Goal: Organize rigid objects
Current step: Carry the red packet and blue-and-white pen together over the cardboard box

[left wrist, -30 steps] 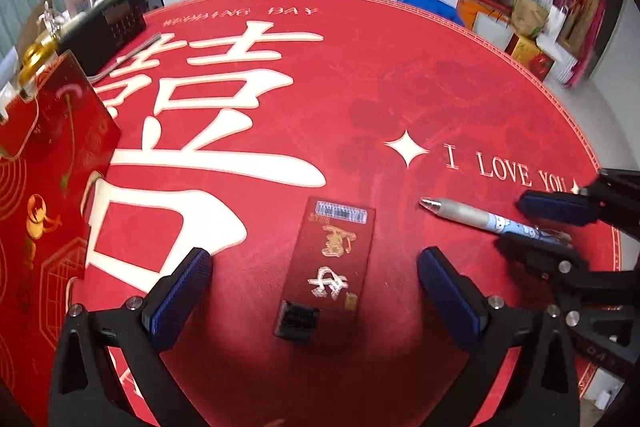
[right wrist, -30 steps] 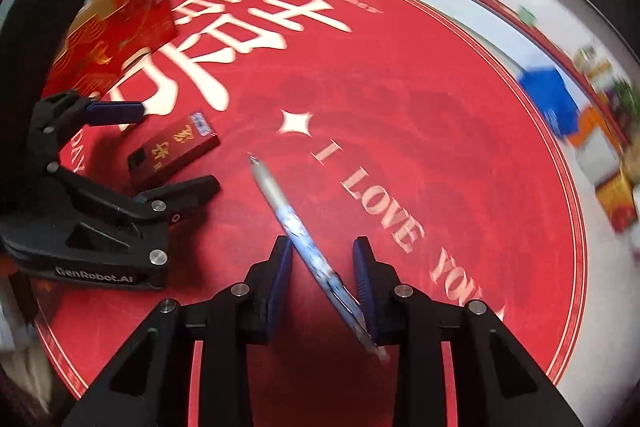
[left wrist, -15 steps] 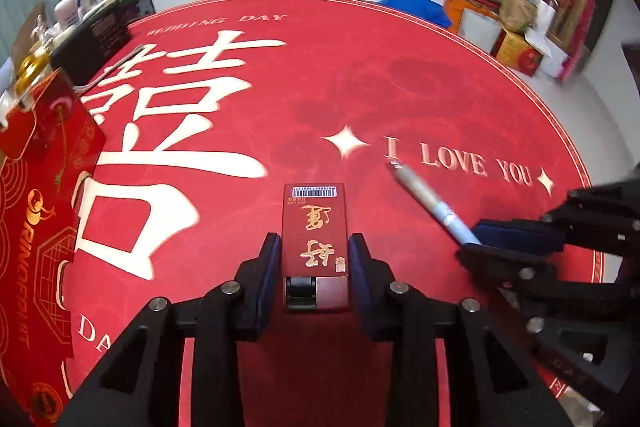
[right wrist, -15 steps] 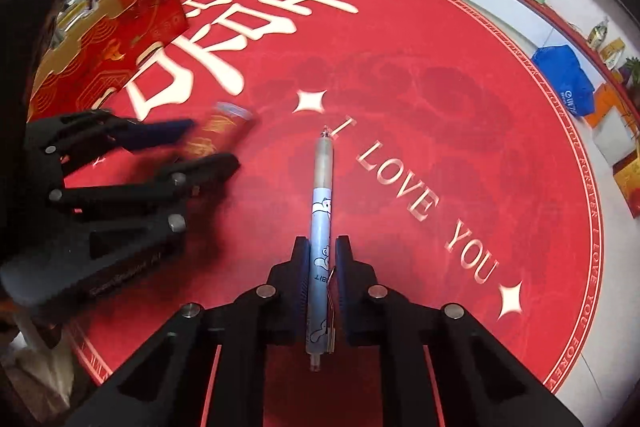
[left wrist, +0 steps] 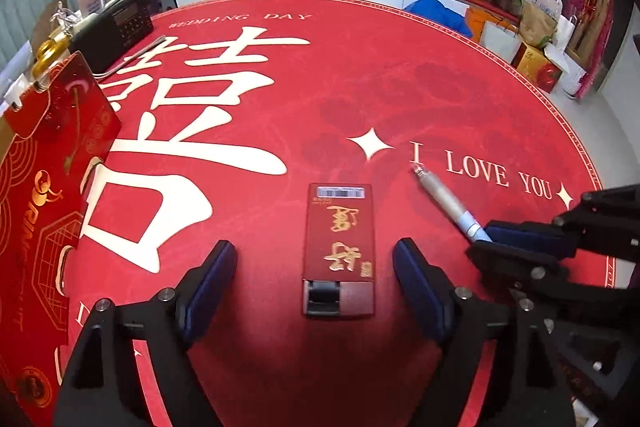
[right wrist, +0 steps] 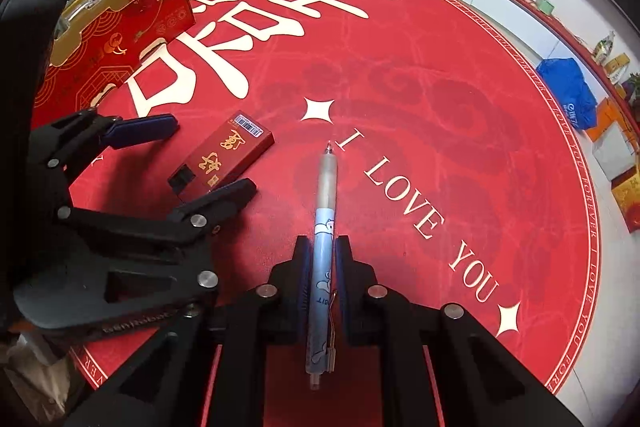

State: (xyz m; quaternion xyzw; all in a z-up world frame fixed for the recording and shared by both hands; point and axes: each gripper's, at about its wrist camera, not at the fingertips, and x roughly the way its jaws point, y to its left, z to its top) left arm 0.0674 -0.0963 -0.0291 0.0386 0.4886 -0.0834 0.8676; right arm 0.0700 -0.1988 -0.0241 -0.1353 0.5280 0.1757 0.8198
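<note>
Now the right tool (right wrist: 321,251) clamps a slim blue-and-silver pen (right wrist: 325,227), tip near the flat red cardboard box (left wrist: 340,247) lying between the released left tool (left wrist: 314,269) pads; a careless swing could knock it askew.

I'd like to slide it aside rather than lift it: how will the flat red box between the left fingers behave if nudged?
The red box lies flat on the mat, so it probably slides without tipping or rolling. It looks rigid and likely light.
</note>
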